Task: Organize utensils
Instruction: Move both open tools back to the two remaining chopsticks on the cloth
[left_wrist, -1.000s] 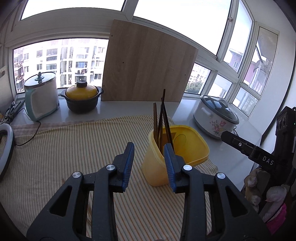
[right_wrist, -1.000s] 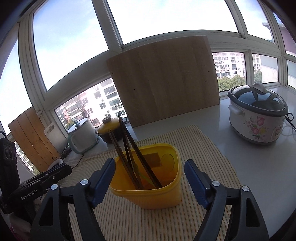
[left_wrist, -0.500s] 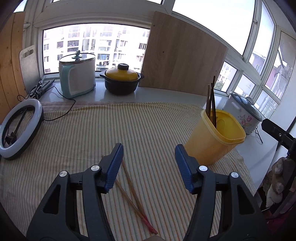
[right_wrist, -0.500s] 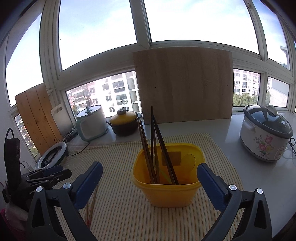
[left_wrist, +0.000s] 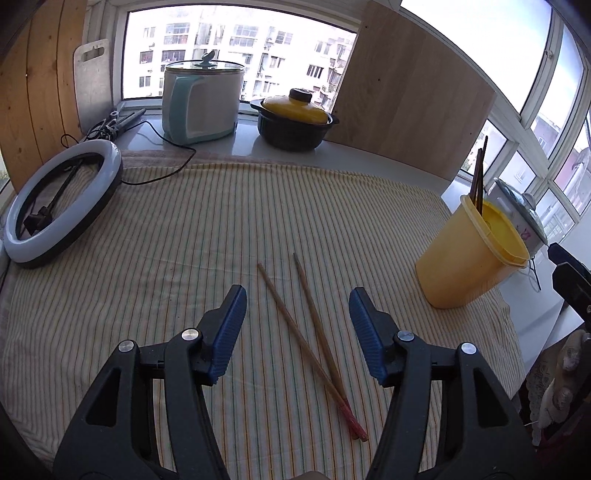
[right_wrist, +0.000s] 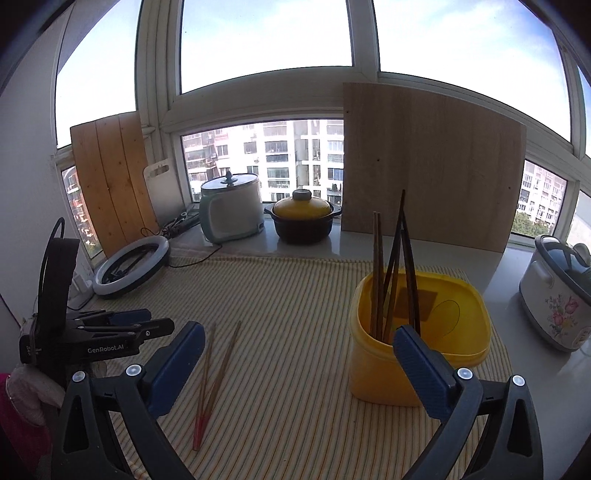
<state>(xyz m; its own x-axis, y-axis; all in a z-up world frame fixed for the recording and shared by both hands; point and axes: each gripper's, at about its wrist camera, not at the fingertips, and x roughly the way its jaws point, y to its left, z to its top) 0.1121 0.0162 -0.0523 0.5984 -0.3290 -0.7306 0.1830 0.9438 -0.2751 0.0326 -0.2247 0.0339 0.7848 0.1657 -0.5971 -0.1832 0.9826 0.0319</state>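
Observation:
Two red-tipped wooden chopsticks (left_wrist: 306, 332) lie crossed on the striped cloth (left_wrist: 184, 240). My left gripper (left_wrist: 297, 295) hovers just above them, open, one blue pad on each side and nothing held. A yellow plastic container (left_wrist: 469, 258) stands at the right with several dark chopsticks (left_wrist: 479, 177) upright in it. In the right wrist view my right gripper (right_wrist: 298, 330) is wide open and empty. The container (right_wrist: 376, 369) sits just behind its right finger, and the loose chopsticks (right_wrist: 214, 373) lie by its left finger. The left gripper (right_wrist: 162, 321) shows at the left.
A ring light (left_wrist: 62, 206) with its cable lies at the cloth's left edge. On the sill stand a teal-and-white cooker (left_wrist: 201, 103), a yellow-lidded black pot (left_wrist: 295, 118) and a leaning wooden board (left_wrist: 410, 96). A floral slow cooker (right_wrist: 557, 295) sits right of the container.
My left gripper swung left and down from the yellow container to above the two loose chopsticks, its jaws spreading wider. The right gripper rolled and shifted left, and its jaws opened further.

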